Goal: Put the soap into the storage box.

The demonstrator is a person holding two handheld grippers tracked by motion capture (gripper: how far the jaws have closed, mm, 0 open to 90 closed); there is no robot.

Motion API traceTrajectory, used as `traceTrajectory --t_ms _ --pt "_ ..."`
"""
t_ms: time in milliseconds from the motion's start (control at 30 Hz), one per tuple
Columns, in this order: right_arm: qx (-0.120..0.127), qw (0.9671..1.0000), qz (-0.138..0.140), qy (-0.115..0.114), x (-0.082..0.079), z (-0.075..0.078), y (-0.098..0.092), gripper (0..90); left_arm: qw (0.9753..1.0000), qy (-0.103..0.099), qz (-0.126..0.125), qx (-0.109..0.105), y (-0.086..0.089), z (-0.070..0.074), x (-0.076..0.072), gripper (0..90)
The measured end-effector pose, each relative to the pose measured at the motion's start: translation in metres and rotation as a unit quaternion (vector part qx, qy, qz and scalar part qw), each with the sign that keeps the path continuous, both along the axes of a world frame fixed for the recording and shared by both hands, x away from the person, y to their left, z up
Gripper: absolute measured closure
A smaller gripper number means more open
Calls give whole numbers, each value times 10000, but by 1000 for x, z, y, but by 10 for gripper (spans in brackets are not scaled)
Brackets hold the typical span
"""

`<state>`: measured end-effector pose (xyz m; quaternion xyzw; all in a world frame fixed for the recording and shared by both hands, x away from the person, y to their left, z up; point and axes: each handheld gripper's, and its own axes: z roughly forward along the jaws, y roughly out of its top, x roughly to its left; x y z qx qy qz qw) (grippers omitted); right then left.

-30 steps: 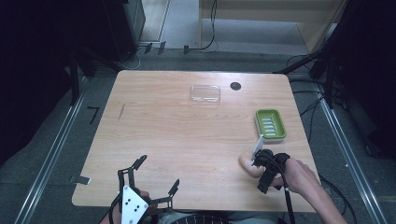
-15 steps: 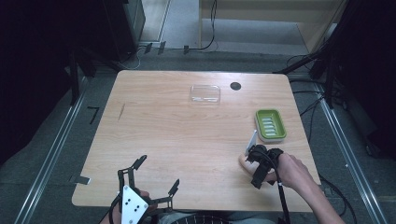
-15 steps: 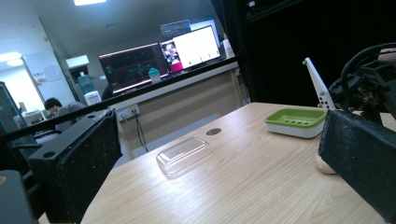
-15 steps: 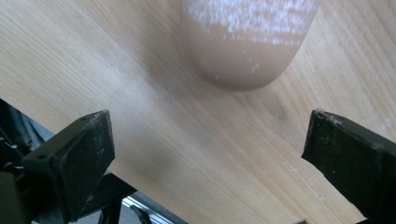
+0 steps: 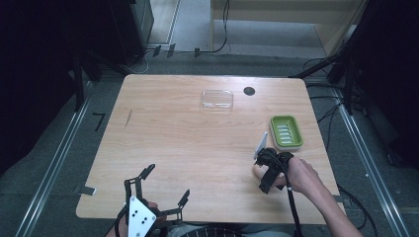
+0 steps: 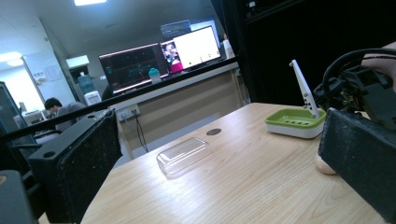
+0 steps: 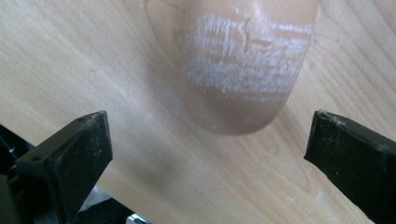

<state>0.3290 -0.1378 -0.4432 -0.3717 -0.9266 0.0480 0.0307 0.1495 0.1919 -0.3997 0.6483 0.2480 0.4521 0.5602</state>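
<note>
Wooden surface (image 5: 197, 143) carried a soap (image 7: 245, 65) between the right gripper's (image 7: 208, 154) parted jaws; left gripper (image 5: 160, 190) gaped empty.

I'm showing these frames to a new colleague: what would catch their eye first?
Probably the bright green soap dish near the table's right edge, the only strong colour. Next, the right gripper just before it, jaws open over a tan soap bar lying on the wood. A clear plastic lid lies at the far side.
</note>
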Motion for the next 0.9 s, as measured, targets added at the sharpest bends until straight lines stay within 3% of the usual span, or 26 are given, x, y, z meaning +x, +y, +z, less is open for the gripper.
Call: traceTrajectory --t_ms 433,667,900 --pt "270 9994 -197 -73 13 -7 6 0 10000 -2 -4 1 0 0 0 0" --pt "273 9993 -231 -94 19 -15 9 2 10000 -3 -2 -3 0 0 0 0" --pt "366 9988 -290 -163 23 -18 6 66 10000 -1 -5 -18 0 0 0 0"
